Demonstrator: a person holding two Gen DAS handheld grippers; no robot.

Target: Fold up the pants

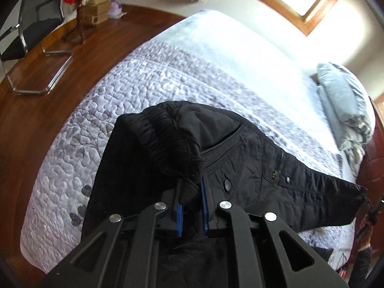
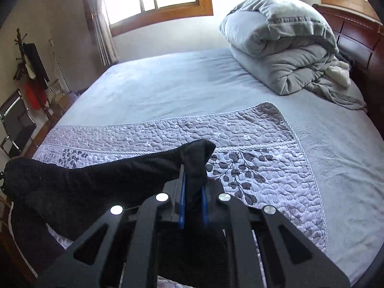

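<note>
Your left gripper [image 1: 192,187] is clamped on the black pants [image 1: 240,158] at the elastic waistband [image 1: 168,132], which bunches up just ahead of the blue pads [image 1: 205,206]. From that grip the pants stretch away to the gripper's right, pocket, snap and zipper facing the camera, and more black cloth hangs down to its left and beneath it. Below and beyond the gripper lies the quilted bedspread [image 1: 148,76], with the wooden floor [image 1: 48,110] and a black chair [image 1: 36,28] off to its far left.

Your right gripper [image 2: 193,187] is pinched shut on another part of the same pants [image 2: 96,180]: a fold of black cloth pokes up between the blue pads [image 2: 182,199] and a taut span runs off to the gripper's left. Under and ahead of it is the bedspread [image 2: 252,148] over a pale blue sheet [image 2: 180,84]; a folded grey duvet [image 2: 283,48] sits well ahead, to its right.
</note>
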